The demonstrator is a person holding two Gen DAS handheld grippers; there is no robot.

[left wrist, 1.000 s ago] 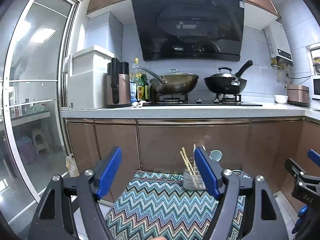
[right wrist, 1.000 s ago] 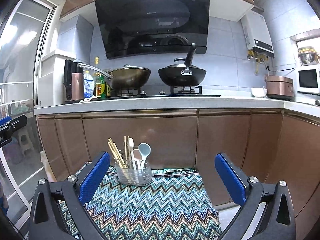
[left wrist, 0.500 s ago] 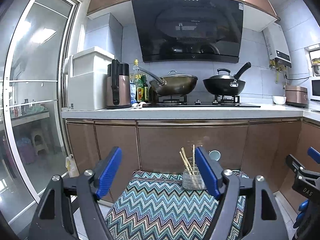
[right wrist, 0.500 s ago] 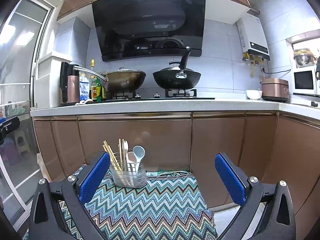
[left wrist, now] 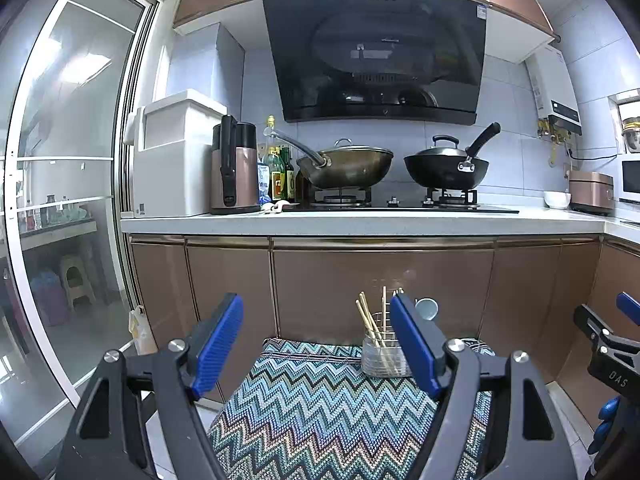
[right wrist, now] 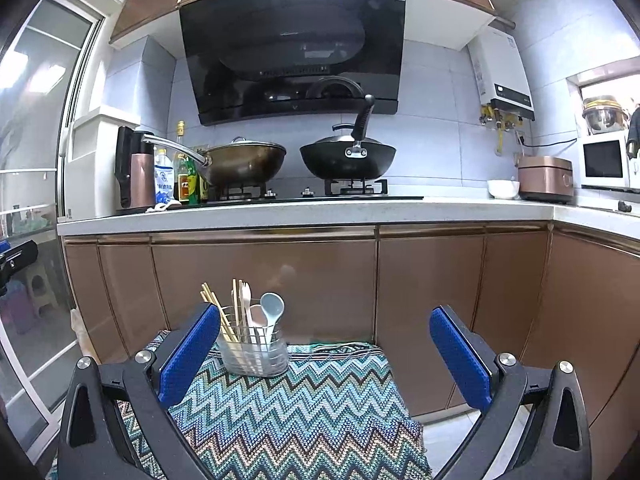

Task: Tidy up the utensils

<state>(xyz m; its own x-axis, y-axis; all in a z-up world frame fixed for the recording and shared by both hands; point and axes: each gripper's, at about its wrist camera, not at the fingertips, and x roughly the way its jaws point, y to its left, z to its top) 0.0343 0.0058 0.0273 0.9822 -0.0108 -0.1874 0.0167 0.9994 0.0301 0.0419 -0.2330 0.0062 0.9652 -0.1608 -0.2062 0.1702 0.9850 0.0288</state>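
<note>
- Right wrist view: the right gripper has its jaws wide apart with nothing between them, and it has drawn back and risen a little over the last second, so the clear utensil holder now sits slightly farther off.
- The holder stands upright at the far left of the zigzag-patterned cloth, just in front of the brown cabinet doors; chopsticks, a pale fork or spatula and a grey spoon stand in it.
- Left wrist view: the left gripper is likewise spread and empty, pulled back slightly; its right finger hides part of the holder.
- No loose utensil lies on the cloth, so the sorting looks finished and both grippers appear to be retreating.
</note>
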